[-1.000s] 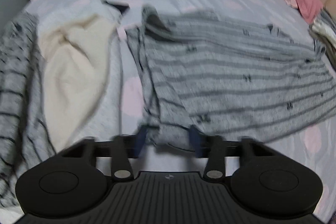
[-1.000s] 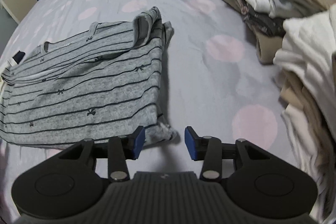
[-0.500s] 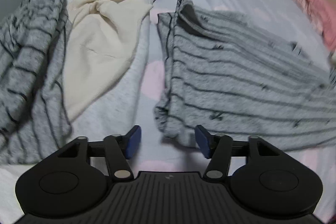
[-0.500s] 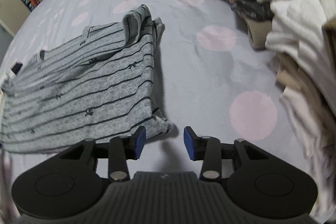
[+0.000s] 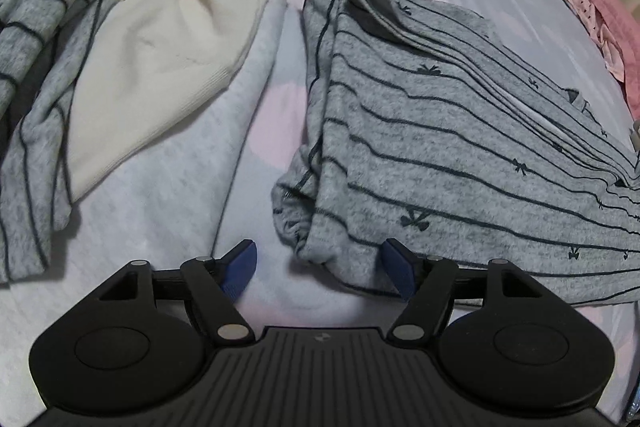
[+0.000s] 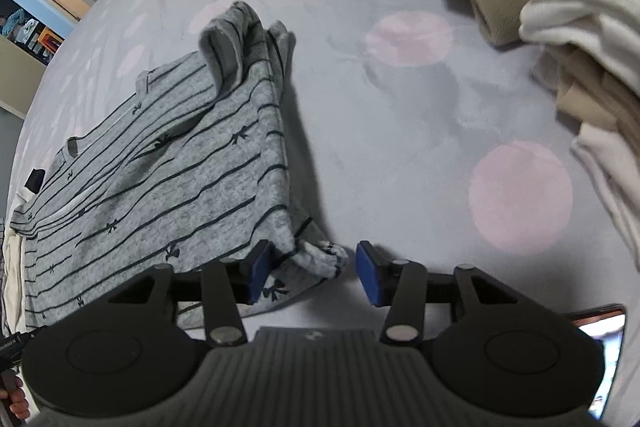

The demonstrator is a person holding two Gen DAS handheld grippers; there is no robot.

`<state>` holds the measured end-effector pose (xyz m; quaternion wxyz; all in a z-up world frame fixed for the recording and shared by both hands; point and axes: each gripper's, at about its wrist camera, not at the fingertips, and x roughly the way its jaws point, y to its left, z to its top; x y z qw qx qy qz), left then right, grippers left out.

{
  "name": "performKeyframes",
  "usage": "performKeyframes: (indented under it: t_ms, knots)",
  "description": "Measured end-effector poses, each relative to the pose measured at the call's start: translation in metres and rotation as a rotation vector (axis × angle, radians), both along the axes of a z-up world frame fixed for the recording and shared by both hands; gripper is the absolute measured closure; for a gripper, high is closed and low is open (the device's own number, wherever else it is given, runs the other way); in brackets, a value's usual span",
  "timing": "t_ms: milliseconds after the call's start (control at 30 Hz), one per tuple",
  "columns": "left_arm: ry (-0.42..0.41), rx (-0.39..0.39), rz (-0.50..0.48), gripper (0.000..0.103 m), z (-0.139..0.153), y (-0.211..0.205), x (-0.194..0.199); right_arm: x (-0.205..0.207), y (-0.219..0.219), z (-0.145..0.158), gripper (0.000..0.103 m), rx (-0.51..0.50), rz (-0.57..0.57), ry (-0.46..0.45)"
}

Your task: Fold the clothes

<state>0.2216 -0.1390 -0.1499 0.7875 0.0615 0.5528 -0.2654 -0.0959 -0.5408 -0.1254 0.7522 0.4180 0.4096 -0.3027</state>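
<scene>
Both tools gaping wide: left tool (image 5: 320, 265) & right tool (image 6: 306, 273) straddling grey striped bow-print knit top (image 5: 460, 155) corners, frame bottom-centre, on bed (image 6: 400, 115).

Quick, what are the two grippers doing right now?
Left gripper: open, holding nothing, at the striped grey top.
Right gripper: open, holding nothing.

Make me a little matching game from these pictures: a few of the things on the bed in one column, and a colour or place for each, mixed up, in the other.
Things:
1. striped garment
2. fleecy garment
3. bedsheet
4. stack of clothes

Descriptions:
A. cream, left of the striped one in the left wrist view
B. pale lilac with pink dots
C. grey with dark stripes and small bows
D. beige and white, at the right edge of the right wrist view

Pairs: 1-C, 2-A, 3-B, 4-D
</scene>
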Motion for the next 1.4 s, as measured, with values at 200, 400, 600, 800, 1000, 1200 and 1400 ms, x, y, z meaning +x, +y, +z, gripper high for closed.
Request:
performKeyframes:
  t_ms: [200,400,600,800,1000,1200,1400]
  knots:
    - [0.007,-0.074,0.014,0.091,0.010,0.000,0.002,0.005,0.003,0.006,0.093,-0.043,0.008,0.037]
    - [-0.079,-0.065,0.019,0.094,0.060,0.002,-0.011,-0.006,0.008,0.046,0.094,-0.091,0.006,0.016]
    - [-0.074,-0.066,-0.013,0.095,0.095,0.027,-0.043,-0.030,0.030,0.080,0.094,-0.156,0.085,0.061]
    - [-0.039,-0.025,-0.054,0.095,0.106,0.055,-0.083,-0.069,0.059,0.082,0.094,-0.190,0.202,0.150]
    - [-0.044,0.094,-0.131,0.095,0.088,0.076,-0.129,-0.090,0.086,0.067,0.094,-0.185,0.325,0.227]
    - [-0.053,0.197,-0.204,0.094,0.057,0.071,-0.143,-0.072,0.113,0.036,0.094,-0.284,0.474,0.387]
    - [-0.017,0.264,-0.198,0.080,0.044,0.076,-0.136,-0.058,0.130,0.018,0.091,-0.381,0.576,0.492]
